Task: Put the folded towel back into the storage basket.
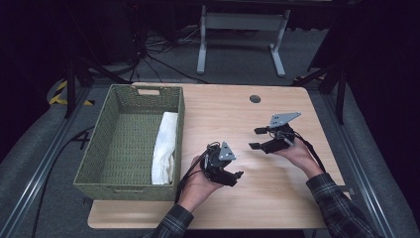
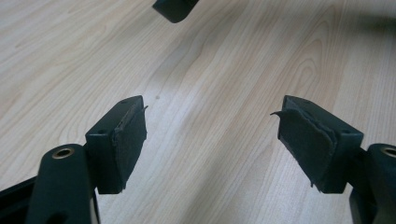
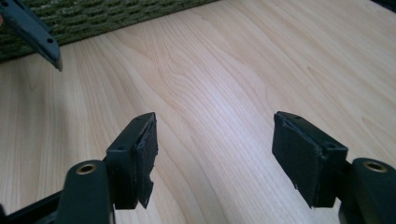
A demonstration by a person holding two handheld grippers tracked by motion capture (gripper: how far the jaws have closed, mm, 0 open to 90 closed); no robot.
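On the pale wooden tabletop (image 1: 277, 193) in the high view, your left tool (image 1: 238, 176) sits low near the front edge, just right of the green woven rectangular basket (image 1: 116, 144), with its tips pointing right. Your right tool (image 1: 256, 138) hangs farther back and to the right, its tips pointing left toward the middle of the tabletop, jaws apart. The two tools are near each other but not touching. Inside the basket, a folded white cloth (image 1: 165, 148) lies along the right wall, reaching from about mid-length to the front corner. Neither tool touches the basket or the cloth.

In the left gripper view, your left tool (image 2: 210, 121) stands spread, with nothing between its black jaws but bare wood grain. A dark tip of your right tool (image 2: 173, 8) shows at the top edge.

In the right gripper view, your right tool (image 3: 215, 135) is likewise spread wide and pinches nothing; the foam on its left pad looks torn at the lower edge. The basket's woven wall (image 3: 102, 14) runs across the top left, and a grey plate corner of your left tool (image 3: 35, 30) juts in front of it.
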